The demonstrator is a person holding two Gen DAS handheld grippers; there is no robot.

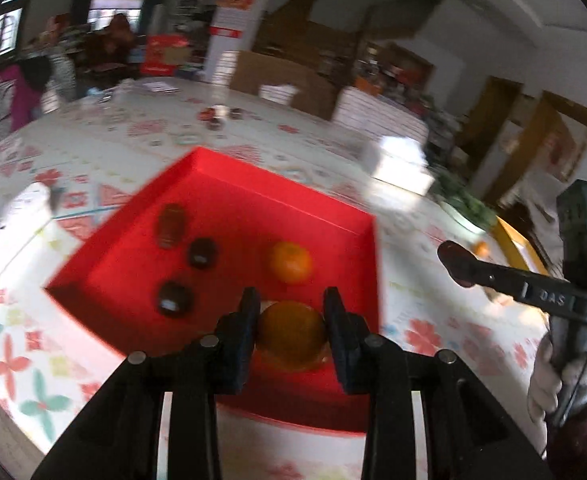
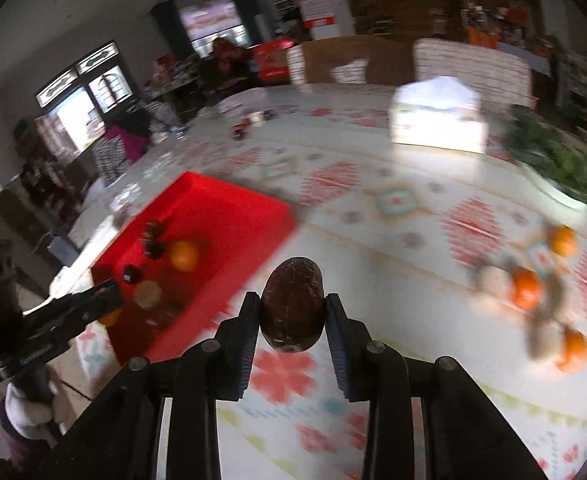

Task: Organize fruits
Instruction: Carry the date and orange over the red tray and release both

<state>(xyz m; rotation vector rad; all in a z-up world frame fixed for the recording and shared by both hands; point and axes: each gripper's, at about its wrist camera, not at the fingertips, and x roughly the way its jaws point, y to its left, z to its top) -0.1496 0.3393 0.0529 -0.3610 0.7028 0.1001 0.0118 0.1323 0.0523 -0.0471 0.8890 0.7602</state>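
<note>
Left hand-held gripper (image 1: 291,308) of mine clenches a round orange fruit (image 1: 291,334) over the shallow red plastic tray (image 1: 229,184), while my right hand-held gripper (image 2: 292,312) grips a dark brown oval fruit (image 2: 292,306) above the patterned surface (image 2: 413,216) beside that tray.

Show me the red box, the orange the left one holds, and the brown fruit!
red box (image 1: 229,184), left wrist view, bare back wall.
orange (image 1: 291,334), left wrist view, middle of peel.
brown fruit (image 2: 292,308), right wrist view, middle of skin.
</note>
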